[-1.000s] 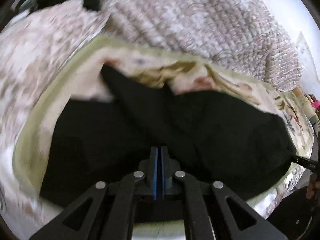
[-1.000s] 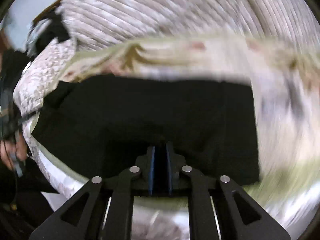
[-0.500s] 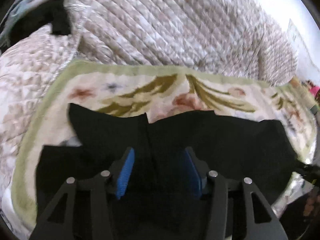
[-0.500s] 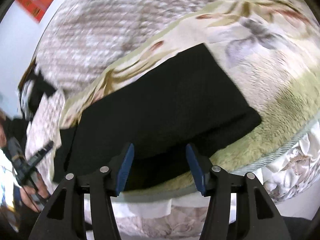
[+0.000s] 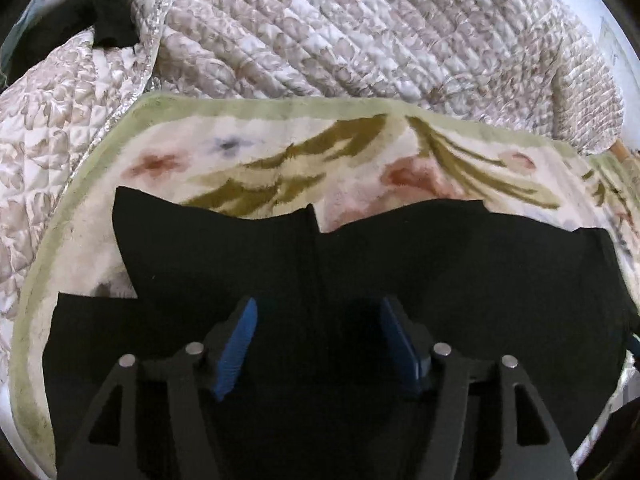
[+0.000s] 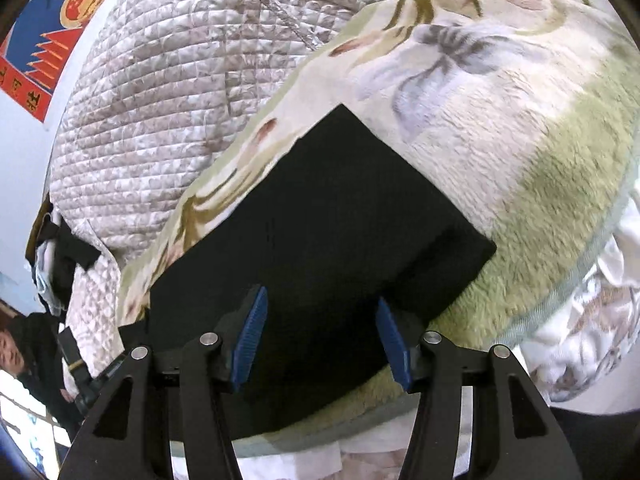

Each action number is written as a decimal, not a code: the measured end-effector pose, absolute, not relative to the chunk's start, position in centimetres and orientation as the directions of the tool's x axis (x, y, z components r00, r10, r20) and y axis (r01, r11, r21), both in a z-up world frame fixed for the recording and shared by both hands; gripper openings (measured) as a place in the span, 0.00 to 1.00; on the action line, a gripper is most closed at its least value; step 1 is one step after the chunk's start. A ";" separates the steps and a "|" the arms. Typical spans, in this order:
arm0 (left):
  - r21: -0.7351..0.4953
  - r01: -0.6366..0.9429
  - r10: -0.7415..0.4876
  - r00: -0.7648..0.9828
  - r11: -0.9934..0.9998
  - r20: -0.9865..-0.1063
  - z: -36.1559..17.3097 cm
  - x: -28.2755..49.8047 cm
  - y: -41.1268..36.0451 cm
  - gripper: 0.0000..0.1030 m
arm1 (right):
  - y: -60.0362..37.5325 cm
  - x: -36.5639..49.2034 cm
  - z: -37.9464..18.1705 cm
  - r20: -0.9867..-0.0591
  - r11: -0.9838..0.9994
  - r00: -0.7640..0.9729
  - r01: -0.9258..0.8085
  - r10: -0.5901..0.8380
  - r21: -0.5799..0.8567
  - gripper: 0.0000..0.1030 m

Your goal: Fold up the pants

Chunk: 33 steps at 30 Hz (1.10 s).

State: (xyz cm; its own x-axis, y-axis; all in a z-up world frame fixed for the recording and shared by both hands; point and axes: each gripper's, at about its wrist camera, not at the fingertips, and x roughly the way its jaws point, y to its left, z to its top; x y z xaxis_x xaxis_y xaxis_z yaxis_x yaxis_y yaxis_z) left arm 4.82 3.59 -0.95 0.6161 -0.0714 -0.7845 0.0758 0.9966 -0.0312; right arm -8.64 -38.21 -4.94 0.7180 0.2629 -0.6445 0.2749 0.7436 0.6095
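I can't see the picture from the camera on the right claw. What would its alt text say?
Black pants lie folded flat on a floral fleece blanket, seen from just above. The right claw, blue-padded, hangs open over their near edge, gripping nothing. A quilted beige cover lies behind.

Flat black pants (image 5: 400, 272) low on floral blanket (image 5: 280, 152), open blanket beyond them, bulky quilted comforter (image 5: 340, 32) walling the far side, dark clothes (image 5: 108, 20) heaped at its left

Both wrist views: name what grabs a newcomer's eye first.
The black pants dominate, spread flat on a pale floral blanket with a green border. Blue-padded fingers frame them from below, the left pair opening. A quilted beige bedspread is heaped behind.
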 end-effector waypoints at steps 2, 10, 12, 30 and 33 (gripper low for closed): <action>0.008 0.060 -0.031 0.616 0.998 -0.787 -1.2 5.6 3.3 0.63 | -38.1 -8.2 -5.0 -0.641 0.742 0.720 0.272 0.265 0.612 0.53; -0.015 -0.008 -0.007 0.643 1.000 -0.766 -0.1 5.8 4.4 0.05 | -38.4 -6.7 -5.2 -0.644 0.727 0.727 0.306 0.238 0.614 0.53; -0.056 -0.041 -0.012 0.686 0.998 -0.727 1.4 4.3 5.9 0.05 | -38.5 -6.6 -5.1 -0.642 0.723 0.730 0.311 0.233 0.616 0.47; -0.364 -0.308 -0.044 0.707 0.879 -0.706 0.4 -5.0 17.7 0.07 | -39.7 -8.2 -3.3 -0.583 0.695 0.782 0.294 0.220 0.656 0.11; -0.385 -0.328 -0.057 0.694 0.863 -0.717 0.0 -4.8 17.7 0.27 | -40.2 -7.6 -4.0 -0.598 0.674 0.764 0.311 0.241 0.670 0.12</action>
